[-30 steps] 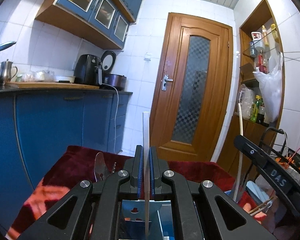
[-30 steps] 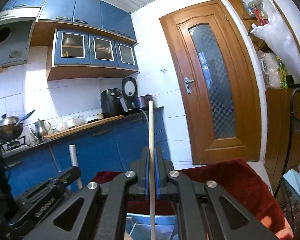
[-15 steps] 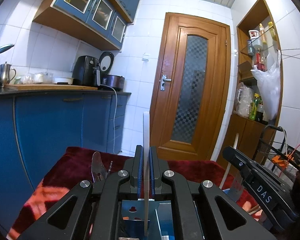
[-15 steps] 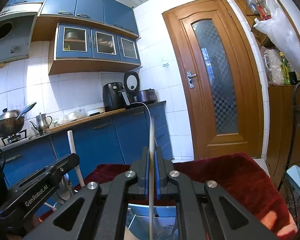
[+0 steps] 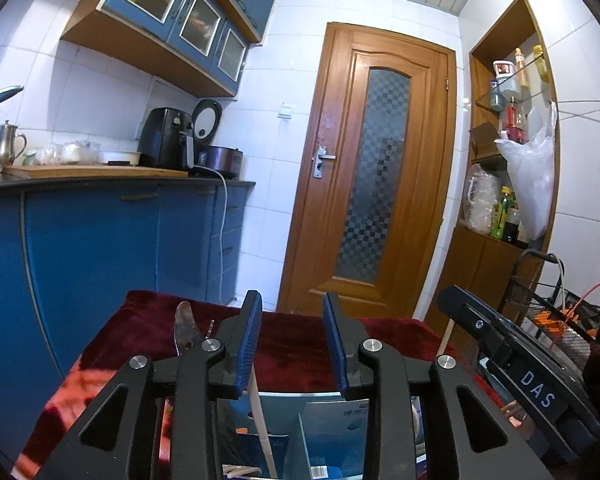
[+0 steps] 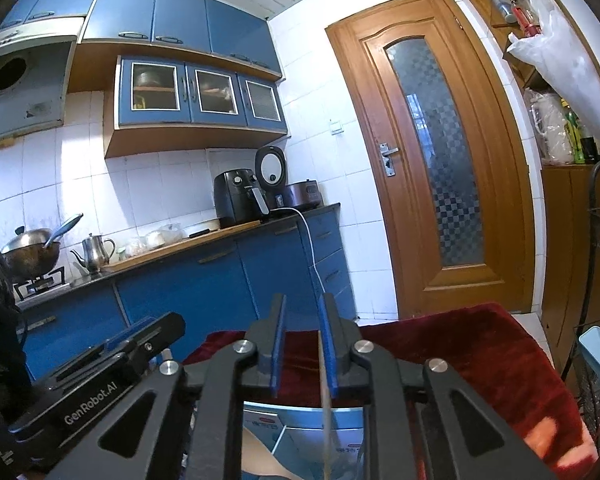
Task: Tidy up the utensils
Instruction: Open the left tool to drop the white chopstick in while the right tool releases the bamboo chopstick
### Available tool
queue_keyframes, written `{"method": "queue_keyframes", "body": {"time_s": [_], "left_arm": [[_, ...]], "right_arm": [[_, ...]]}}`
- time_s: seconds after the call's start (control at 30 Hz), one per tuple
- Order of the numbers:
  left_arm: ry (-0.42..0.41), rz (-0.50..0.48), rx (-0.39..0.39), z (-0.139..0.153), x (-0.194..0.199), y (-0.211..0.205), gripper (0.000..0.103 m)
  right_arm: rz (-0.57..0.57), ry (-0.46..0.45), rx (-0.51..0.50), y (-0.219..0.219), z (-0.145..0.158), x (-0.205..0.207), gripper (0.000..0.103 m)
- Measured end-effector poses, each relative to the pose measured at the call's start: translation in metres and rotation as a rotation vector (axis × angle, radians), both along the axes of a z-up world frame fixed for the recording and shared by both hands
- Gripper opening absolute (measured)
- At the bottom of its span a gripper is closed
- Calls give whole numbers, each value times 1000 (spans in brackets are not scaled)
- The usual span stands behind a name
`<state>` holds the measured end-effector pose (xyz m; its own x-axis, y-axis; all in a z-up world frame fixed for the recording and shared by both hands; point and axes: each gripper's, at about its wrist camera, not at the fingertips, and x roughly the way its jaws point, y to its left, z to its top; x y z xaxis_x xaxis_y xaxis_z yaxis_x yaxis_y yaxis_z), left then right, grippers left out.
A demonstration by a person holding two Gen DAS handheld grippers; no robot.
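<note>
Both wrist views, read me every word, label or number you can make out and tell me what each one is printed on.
"DAS": on the body of the right gripper, seen from the left wrist.
"GenRobot.AI": on the body of the left gripper, seen from the right wrist.
Print and a barcode on the blue-and-white box below the fingers: too small and blurred to read.
Labels on the shelf bottles: unreadable.

Right tool spread open over the divided box; a thin stick stands beside its right finger, the left tool alongside.
</note>
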<state>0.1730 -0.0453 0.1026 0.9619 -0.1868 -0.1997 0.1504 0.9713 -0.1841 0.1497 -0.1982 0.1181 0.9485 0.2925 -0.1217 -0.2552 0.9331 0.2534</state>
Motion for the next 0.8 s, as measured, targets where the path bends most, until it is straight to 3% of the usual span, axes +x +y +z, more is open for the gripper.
{"method": "queue_keyframes", "body": {"time_s": [0.37, 0.8], "left_arm": [[-4, -1, -11, 21, -25, 7, 32], [38, 16, 41, 44, -77, 15, 32]], "right_arm": [[36, 0, 59, -2, 22, -23, 25], [72, 30, 84, -2, 38, -75, 29]]}}
